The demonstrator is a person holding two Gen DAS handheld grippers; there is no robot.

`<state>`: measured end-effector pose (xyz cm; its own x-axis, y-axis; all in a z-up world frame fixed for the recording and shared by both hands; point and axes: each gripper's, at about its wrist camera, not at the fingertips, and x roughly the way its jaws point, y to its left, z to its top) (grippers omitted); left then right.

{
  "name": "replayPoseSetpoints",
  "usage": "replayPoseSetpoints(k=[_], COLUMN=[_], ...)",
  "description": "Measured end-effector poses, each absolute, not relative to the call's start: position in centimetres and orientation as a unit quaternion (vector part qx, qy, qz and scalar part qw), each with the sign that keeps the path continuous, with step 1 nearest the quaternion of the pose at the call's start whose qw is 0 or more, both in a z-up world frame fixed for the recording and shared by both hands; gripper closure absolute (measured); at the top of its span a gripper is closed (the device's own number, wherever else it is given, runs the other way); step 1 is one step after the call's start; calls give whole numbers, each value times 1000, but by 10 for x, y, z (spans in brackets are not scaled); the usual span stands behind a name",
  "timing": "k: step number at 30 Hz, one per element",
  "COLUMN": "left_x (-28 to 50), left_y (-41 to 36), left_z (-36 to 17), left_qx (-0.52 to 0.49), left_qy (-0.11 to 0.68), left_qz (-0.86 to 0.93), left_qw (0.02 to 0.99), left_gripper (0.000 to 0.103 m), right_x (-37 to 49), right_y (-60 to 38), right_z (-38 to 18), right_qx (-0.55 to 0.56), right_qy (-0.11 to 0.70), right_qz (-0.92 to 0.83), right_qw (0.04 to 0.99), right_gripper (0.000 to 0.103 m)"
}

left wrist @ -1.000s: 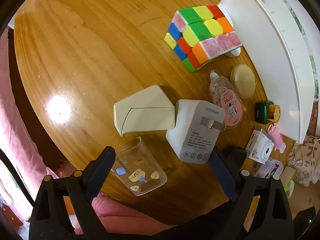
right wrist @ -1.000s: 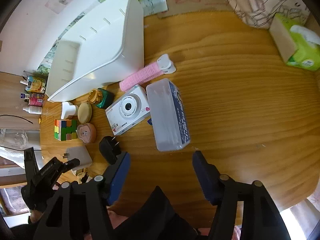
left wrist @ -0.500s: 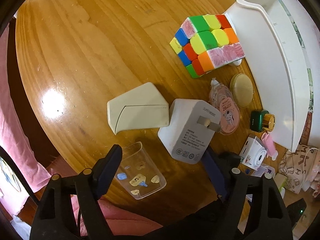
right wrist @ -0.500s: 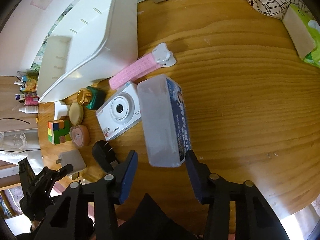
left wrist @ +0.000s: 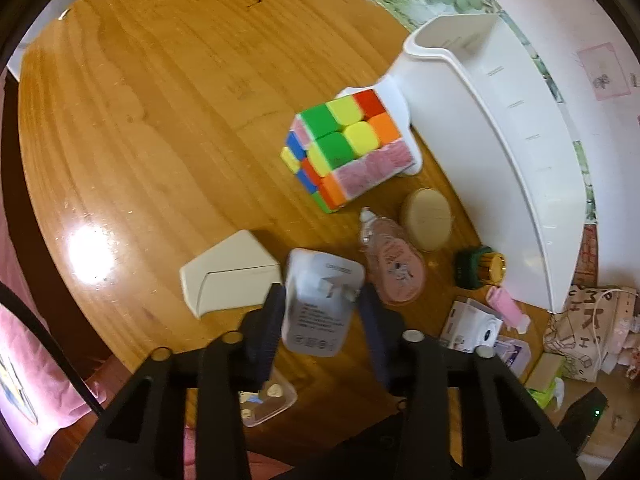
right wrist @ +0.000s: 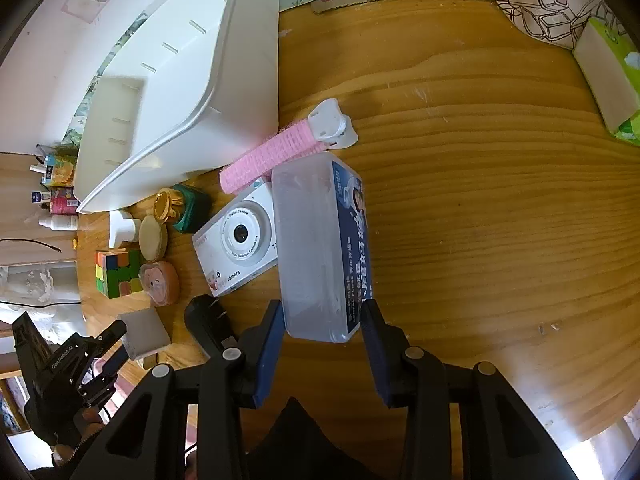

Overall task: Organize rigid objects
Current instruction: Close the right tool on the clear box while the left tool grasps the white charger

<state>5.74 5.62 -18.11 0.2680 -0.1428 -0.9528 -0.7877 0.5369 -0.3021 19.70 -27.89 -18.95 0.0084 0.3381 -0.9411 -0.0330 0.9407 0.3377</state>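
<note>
On a wooden table (right wrist: 480,200), a white bin (right wrist: 192,92) stands behind a white camera (right wrist: 240,240), pink hair roller (right wrist: 272,156) and black plug (right wrist: 208,324). The right gripper (right wrist: 322,320) is open, its fingers flanking the near end of a clear plastic box (right wrist: 316,252). The left gripper (left wrist: 320,304) brackets a white charger (left wrist: 320,304), contact unclear, beside a cream case (left wrist: 228,276) and a colourful puzzle cube (left wrist: 344,148).

A green tissue pack (right wrist: 608,80) lies at the far right edge of the wooden table (right wrist: 480,200). Small bottles (right wrist: 56,200) (labels too blurred to read) stand beyond, possibly on a shelf.
</note>
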Motion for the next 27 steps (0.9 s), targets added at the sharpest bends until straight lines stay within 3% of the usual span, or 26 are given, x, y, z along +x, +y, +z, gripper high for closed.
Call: replayPoseSetpoints(k=[11,16,27], left_x=[61,56,30], left_y=[48,44,30], left_z=[-182,-176,-156], left_qx=[-414,-409,-397], left_qy=[559,553,523], left_qz=[235,232,224], left_qw=[679,688,720], left_gripper=[66,75,77], right_x=[196,190,170], right_y=[-288,-291,-292], right_z=[-184,-176,-149], right_qx=[126,124,98], right_qy=[679,666,623], right_qz=[129,134,146], right_qw=[712,723,762], right_gripper=[65,65,66])
